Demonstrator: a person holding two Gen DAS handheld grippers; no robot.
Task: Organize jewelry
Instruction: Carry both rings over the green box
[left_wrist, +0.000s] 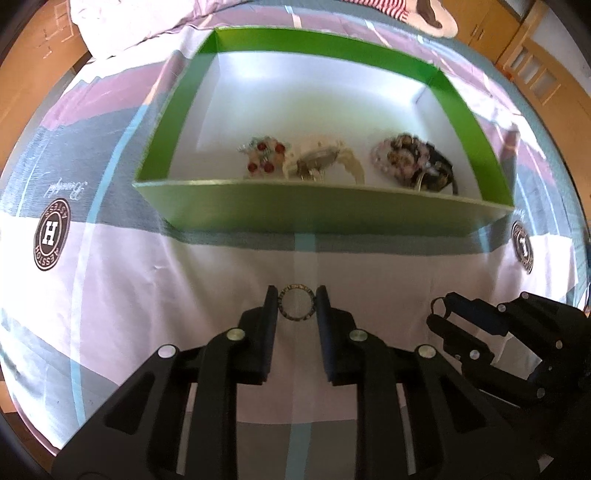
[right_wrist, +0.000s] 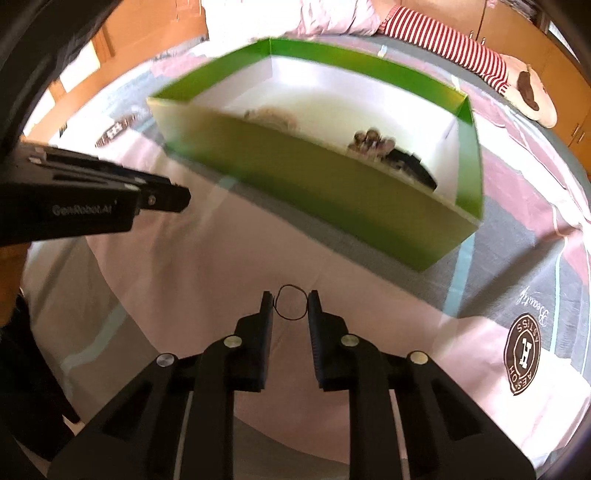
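Note:
My left gripper (left_wrist: 296, 302) is shut on a patterned ring (left_wrist: 296, 302), held just above the bedsheet in front of the green box (left_wrist: 317, 208). My right gripper (right_wrist: 290, 303) is shut on a thin dark ring (right_wrist: 291, 302); in the left wrist view the right gripper (left_wrist: 441, 308) shows at the lower right with that ring at its tips. The left gripper (right_wrist: 177, 199) reaches in from the left of the right wrist view. Inside the box lie a red-beaded piece (left_wrist: 264, 157), a cream and gold piece (left_wrist: 319, 160) and a dark beaded bundle (left_wrist: 417, 160).
The box (right_wrist: 332, 192) stands on a bed with a pink, grey and white patterned sheet (left_wrist: 147, 295). A red-and-white striped cloth (right_wrist: 443, 40) and a pillow lie at the far end. Wooden cabinets (left_wrist: 535, 66) stand beyond the bed.

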